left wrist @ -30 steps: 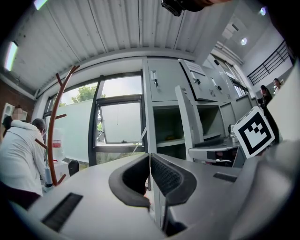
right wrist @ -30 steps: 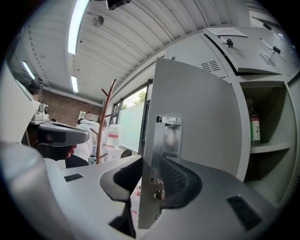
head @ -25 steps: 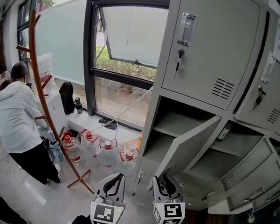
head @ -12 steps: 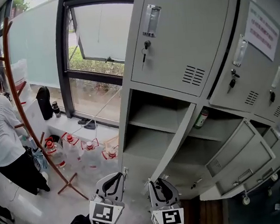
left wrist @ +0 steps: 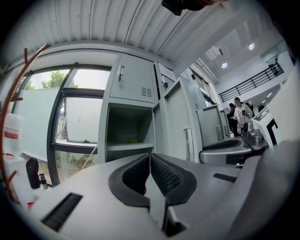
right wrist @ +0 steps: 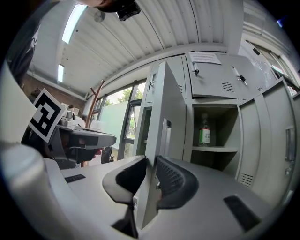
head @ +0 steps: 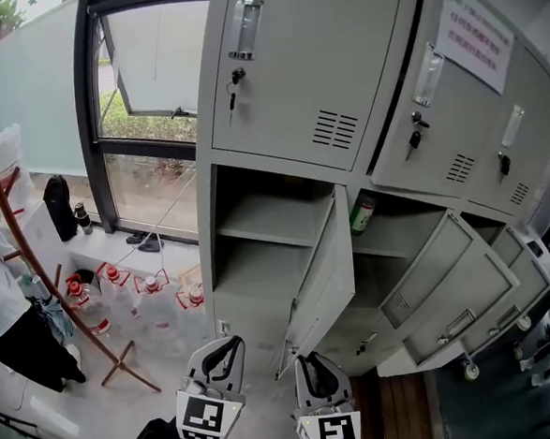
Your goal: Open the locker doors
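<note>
Grey lockers fill the upper right of the head view, top doors closed. The lower compartments are open, and the middle one holds a green bottle upright on its shelf. The open locker door hangs mid-frame. At bottom centre the right claw has just been closing; its gap is narrow, with pads on both faces of that door's edge. To its left, the left claw has its jaws together and holds nothing. Red-capped jugs stand on the floor, lower left.
</note>
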The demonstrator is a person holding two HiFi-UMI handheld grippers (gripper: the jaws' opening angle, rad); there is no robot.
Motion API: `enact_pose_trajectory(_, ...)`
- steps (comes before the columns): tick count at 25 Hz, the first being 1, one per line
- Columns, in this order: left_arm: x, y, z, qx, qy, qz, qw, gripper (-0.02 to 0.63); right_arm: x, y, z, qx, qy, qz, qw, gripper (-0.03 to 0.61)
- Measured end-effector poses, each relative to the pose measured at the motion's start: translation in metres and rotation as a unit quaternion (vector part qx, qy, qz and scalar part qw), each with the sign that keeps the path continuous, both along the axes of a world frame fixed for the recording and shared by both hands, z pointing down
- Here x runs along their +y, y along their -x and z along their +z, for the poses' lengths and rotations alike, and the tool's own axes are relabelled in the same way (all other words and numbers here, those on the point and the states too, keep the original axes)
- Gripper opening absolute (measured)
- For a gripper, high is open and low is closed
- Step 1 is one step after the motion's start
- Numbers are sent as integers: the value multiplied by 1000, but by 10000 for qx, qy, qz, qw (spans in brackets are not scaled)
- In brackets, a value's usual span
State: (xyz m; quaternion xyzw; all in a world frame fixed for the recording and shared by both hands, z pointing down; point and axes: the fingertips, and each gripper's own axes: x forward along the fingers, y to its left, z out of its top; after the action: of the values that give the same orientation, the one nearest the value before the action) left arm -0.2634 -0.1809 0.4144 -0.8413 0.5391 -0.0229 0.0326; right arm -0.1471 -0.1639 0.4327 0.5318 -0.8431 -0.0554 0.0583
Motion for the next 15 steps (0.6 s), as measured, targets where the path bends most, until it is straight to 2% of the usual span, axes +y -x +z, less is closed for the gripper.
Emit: enact_pose_trajectory(15,33,-41,-3,-27,-21,75,10000,26,4,-84,1,-71,6,653,9978,80)
